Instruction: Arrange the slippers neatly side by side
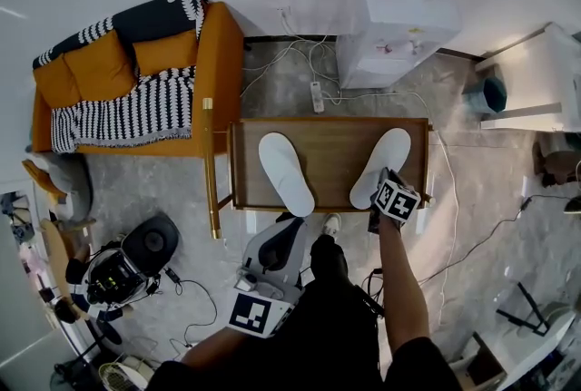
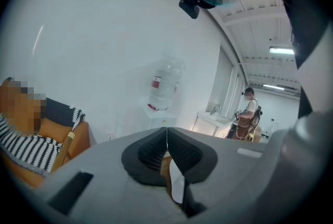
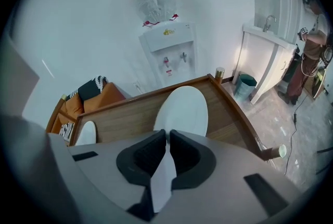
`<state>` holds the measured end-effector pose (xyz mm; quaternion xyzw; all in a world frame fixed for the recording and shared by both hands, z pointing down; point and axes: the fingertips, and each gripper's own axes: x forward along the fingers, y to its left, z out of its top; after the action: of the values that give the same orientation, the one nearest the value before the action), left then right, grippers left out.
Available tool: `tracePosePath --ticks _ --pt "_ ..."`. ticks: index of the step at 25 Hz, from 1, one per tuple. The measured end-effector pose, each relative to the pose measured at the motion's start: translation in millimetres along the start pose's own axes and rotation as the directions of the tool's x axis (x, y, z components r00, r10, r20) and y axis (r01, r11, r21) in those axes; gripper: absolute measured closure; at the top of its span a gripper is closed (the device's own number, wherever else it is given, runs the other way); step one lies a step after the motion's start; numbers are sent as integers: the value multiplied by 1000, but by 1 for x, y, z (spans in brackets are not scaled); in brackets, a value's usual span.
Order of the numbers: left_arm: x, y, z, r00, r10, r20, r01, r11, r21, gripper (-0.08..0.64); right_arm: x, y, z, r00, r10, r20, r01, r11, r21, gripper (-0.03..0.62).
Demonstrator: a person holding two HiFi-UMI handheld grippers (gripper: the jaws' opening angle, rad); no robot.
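Two white slippers lie apart on a low wooden table (image 1: 334, 142). The left slipper (image 1: 286, 173) slants toward the table's front middle. The right slipper (image 1: 382, 165) slants the other way, heel at the front right. My right gripper (image 1: 374, 195) is at that heel. In the right gripper view its jaws (image 3: 167, 140) are shut on the heel edge of the right slipper (image 3: 182, 108), and the left slipper (image 3: 86, 133) shows far left. My left gripper (image 1: 289, 228) hangs below the table's front edge. It is shut and holds nothing (image 2: 167, 140), pointing up at the wall.
An orange sofa (image 1: 136, 76) with a striped blanket stands left of the table. A water dispenser (image 1: 390, 26) is behind it, with a power strip and cables (image 1: 317, 96) on the floor. Black equipment (image 1: 136, 262) sits at lower left. A person (image 2: 248, 114) stands far off.
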<state>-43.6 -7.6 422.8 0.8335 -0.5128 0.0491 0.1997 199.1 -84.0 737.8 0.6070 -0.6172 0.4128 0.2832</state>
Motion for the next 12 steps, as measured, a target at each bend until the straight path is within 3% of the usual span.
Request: tracePosePath --ticks 7,12 --pt "-4 4 2 1000 16 11 -16 999 -28 543 -23 38 6 996 79 30 -75 989 -124 565" --pt "-9 14 9 998 44 54 -43 998 -35 543 -28 68 3 991 135 24 -126 965 -228 565"
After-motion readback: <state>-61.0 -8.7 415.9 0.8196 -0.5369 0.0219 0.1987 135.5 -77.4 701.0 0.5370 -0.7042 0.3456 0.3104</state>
